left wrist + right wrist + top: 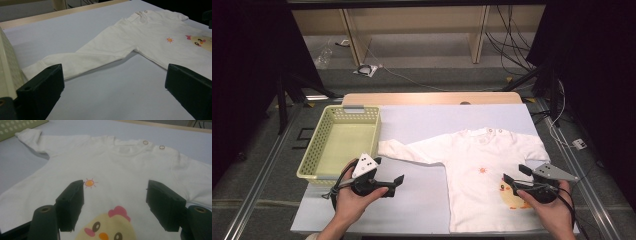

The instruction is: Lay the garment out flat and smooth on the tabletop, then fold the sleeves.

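Note:
A white baby shirt (484, 170) lies flat on the pale mat, with a yellow chick print (512, 195) and a small orange sun (89, 183). Its long sleeve (82, 57) stretches left toward the basket. My left gripper (388, 171) hovers over bare mat just below that sleeve. Its jaws stand wide apart with nothing between them (113, 72). My right gripper (516, 174) sits over the shirt's front, above the chick. It is open too (115, 187), and its jaws straddle the fabric between the sun and the chick without pinching it.
A pale green perforated basket (312, 160) stands at the mat's left side, beside my left hand. Its wall (7, 65) is close to the left jaw. The wooden table edge (432, 97) runs along the back. Cables and table legs lie on the floor beyond.

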Action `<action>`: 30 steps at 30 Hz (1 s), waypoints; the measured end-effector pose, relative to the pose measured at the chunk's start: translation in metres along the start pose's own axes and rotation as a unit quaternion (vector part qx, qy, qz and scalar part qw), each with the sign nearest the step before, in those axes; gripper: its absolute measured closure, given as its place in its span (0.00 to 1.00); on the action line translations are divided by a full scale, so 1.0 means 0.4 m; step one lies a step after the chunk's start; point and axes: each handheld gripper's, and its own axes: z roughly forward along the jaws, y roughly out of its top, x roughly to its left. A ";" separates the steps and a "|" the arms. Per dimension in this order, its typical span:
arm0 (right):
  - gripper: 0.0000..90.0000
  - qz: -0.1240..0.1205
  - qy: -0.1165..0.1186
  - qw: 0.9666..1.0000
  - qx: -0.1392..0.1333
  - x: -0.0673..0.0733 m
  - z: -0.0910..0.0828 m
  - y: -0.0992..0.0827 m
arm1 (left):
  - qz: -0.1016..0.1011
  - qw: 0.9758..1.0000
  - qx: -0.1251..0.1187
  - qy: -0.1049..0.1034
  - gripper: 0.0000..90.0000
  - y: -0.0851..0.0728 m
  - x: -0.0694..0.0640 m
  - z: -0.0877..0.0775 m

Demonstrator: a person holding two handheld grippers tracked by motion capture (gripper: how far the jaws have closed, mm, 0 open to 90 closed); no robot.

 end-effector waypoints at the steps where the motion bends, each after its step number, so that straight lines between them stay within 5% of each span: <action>1: 0.35 -0.002 -0.001 1.000 0.002 0.001 0.000 0.000 | 0.000 1.000 0.000 0.001 0.02 0.000 -0.001 0.000; 19: 0.35 -0.006 0.000 1.000 -0.004 0.004 0.001 0.005 | 0.010 1.000 0.003 0.003 0.03 0.001 -0.013 0.006; 30: 0.34 -0.008 0.005 1.000 -0.006 0.014 0.000 -0.002 | 0.017 1.000 0.016 0.004 0.13 0.051 -0.041 0.067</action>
